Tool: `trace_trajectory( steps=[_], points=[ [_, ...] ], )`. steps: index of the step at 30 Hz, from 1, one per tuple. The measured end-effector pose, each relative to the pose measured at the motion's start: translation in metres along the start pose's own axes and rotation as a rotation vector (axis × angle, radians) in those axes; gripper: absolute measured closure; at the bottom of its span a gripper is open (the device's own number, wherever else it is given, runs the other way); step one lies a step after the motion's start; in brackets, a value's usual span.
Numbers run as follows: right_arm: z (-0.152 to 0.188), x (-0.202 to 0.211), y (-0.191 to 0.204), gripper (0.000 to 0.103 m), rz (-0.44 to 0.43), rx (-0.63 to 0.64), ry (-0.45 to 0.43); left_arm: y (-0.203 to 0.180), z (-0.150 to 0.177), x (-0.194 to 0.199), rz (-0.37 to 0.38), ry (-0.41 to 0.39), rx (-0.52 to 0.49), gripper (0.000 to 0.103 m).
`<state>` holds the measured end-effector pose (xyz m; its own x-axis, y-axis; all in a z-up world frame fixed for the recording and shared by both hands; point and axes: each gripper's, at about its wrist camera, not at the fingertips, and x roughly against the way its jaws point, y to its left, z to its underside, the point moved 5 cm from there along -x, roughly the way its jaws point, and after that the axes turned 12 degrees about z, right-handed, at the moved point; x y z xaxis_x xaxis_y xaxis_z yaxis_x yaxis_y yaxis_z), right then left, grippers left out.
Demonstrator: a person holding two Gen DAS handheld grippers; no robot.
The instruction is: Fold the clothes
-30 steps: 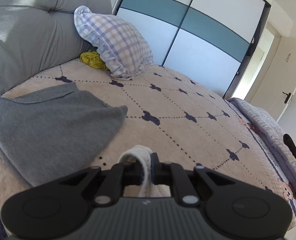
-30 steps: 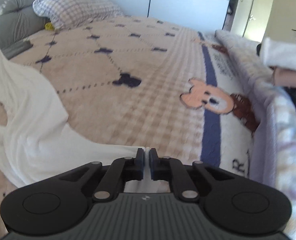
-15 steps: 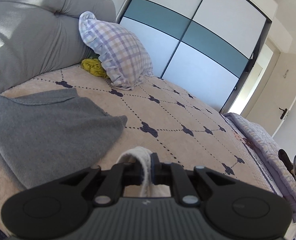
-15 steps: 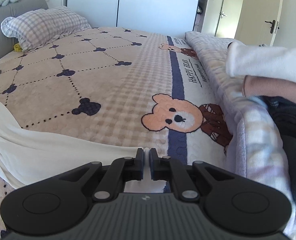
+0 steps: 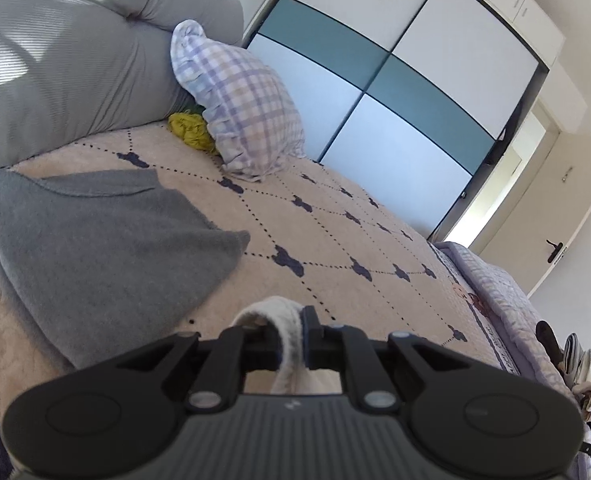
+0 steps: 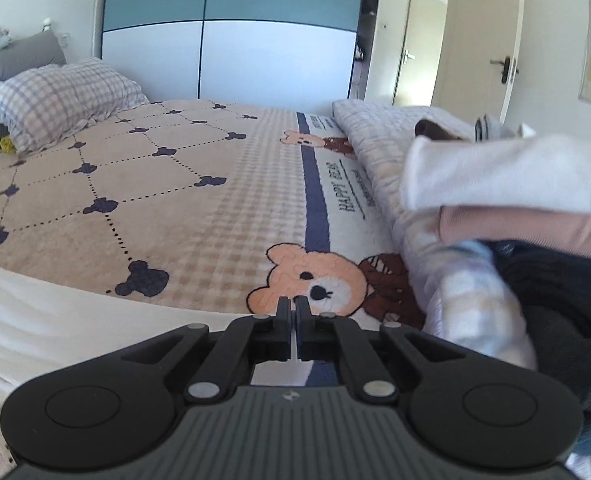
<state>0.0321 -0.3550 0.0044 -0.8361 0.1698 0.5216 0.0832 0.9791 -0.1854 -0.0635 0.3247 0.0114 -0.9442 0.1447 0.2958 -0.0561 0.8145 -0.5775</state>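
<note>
White garment (image 6: 55, 312), pale and thin, stretches in a band across the near edge of the bed (image 6: 223, 208), its ends pinched in both grippers. Over the past second the right gripper (image 6: 291, 308) has lifted and swung toward the bear print on the bed, jaws pressed tight on the thin cloth edge, pulling the garment taut; it looks ready for a fold. The left gripper (image 5: 295, 332) pinches a rolled hem beside a grey sweater (image 5: 95, 240). Beyond the bed stand a checked pillow (image 5: 243, 104), a wardrobe (image 6: 231, 40) and a stack of folded clothes (image 6: 515, 192).
</note>
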Motion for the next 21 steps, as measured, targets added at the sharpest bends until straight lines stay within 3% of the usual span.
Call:
trace_trajectory(
  steps=[3,6,9,11,12,13,15,16,17,18,19,21],
  points=[
    [-0.007,-0.008,0.005,0.1,0.05,0.024,-0.029,-0.006,-0.009,0.001,0.033,-0.033,-0.019,0.094],
    [-0.036,-0.004,0.004,0.1,0.09,-0.009,-0.13,-0.021,-0.02,-0.002,0.083,-0.079,-0.048,0.094],
    [-0.057,-0.024,0.007,0.1,0.132,-0.021,-0.147,-0.02,-0.021,-0.023,0.053,-0.058,-0.056,0.094],
    [-0.068,-0.044,0.01,0.1,0.162,-0.016,-0.135,-0.011,-0.014,-0.043,0.004,-0.006,-0.063,0.088],
    [-0.065,-0.061,0.012,0.099,0.182,0.0,-0.088,-0.004,-0.008,-0.053,-0.02,0.035,-0.053,0.076],
    [-0.061,-0.079,0.014,0.098,0.202,0.016,-0.04,0.003,-0.003,-0.059,-0.04,0.08,-0.029,0.054],
    [-0.046,-0.1,0.013,0.095,0.212,0.038,0.086,0.014,0.004,-0.06,-0.052,0.115,0.01,0.033],
    [-0.039,-0.096,0.01,0.089,0.195,0.013,0.096,0.016,0.006,-0.055,-0.046,0.109,0.022,0.024],
    [-0.033,-0.092,0.006,0.081,0.179,-0.012,0.106,0.015,0.004,-0.047,-0.037,0.094,0.016,0.02],
    [-0.025,-0.082,0.001,0.06,0.14,-0.04,0.101,0.014,0.002,-0.038,-0.039,0.081,0.007,0.013],
    [-0.017,-0.074,-0.003,0.048,0.108,-0.053,0.107,0.013,0.0,-0.029,-0.042,0.068,-0.001,0.011],
    [0.003,-0.051,-0.009,0.047,0.058,-0.054,0.135,0.01,-0.004,-0.01,-0.054,0.047,-0.004,0.009]
  ],
)
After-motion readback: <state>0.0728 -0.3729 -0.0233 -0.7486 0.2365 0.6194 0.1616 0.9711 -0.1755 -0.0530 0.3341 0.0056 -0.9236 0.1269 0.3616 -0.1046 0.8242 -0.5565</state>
